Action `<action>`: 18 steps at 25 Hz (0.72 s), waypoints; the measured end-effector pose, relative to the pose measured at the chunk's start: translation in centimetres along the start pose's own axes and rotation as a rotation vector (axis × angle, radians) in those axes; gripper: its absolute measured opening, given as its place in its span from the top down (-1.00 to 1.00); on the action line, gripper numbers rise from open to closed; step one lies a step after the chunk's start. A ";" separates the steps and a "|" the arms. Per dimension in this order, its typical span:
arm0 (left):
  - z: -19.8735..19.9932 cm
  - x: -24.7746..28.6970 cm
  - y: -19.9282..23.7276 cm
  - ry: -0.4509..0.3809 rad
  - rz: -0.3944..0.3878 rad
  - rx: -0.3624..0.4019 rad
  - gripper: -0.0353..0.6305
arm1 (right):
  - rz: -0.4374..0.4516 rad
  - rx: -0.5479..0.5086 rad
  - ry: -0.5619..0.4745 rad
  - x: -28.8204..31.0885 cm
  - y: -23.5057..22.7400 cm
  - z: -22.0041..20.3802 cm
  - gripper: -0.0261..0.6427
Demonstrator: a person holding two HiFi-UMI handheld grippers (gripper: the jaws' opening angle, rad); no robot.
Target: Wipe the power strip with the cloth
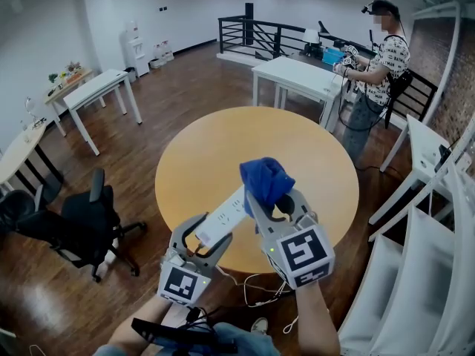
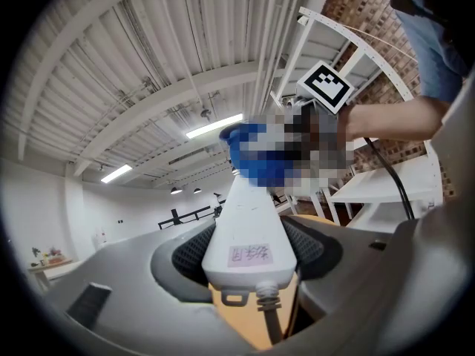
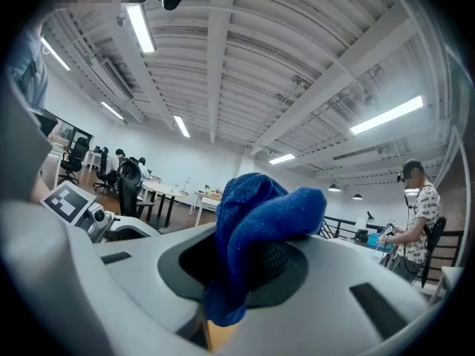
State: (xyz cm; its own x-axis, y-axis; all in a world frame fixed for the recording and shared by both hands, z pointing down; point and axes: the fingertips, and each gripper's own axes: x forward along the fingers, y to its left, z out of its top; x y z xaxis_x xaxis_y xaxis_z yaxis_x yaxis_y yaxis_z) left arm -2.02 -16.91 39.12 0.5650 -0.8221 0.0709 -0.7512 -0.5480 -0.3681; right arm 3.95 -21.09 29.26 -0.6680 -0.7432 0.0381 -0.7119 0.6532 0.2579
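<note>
One end of power strip (image 1: 221,225) hidden (under cloth (image 1: 266,180)).

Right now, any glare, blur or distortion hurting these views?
Head view: even light, sharp on power strip and blue cloth, edges bowed. Left gripper view: strong fisheye, dark corners, mosaic patch over the cloth. Right gripper view: fisheye, ceiling lights blown out, cloth sharp.

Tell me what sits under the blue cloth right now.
The far end of the power strip, held by the left gripper, runs beneath the cloth in the right gripper; whether they touch is hidden.
</note>
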 end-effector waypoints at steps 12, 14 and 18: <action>-0.3 0.4 0.5 0.000 0.011 -0.017 0.04 | 0.170 0.023 -0.008 1.4 8.4 -0.7 0.71; -0.4 0.4 0.5 0.003 0.013 -0.016 0.04 | 0.191 0.030 -0.001 1.4 9.4 -0.7 0.71; -0.3 0.5 0.6 -0.004 0.017 -0.017 0.04 | 0.219 0.040 -0.008 1.5 10.8 -0.8 0.71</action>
State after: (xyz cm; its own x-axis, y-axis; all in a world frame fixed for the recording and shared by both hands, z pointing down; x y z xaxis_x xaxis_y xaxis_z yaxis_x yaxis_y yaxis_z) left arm -2.33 -17.71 39.20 0.5533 -0.8308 0.0605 -0.7665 -0.5362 -0.3534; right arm -4.56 -15.25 32.83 -0.8091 -0.5820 0.0812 -0.5577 0.8041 0.2056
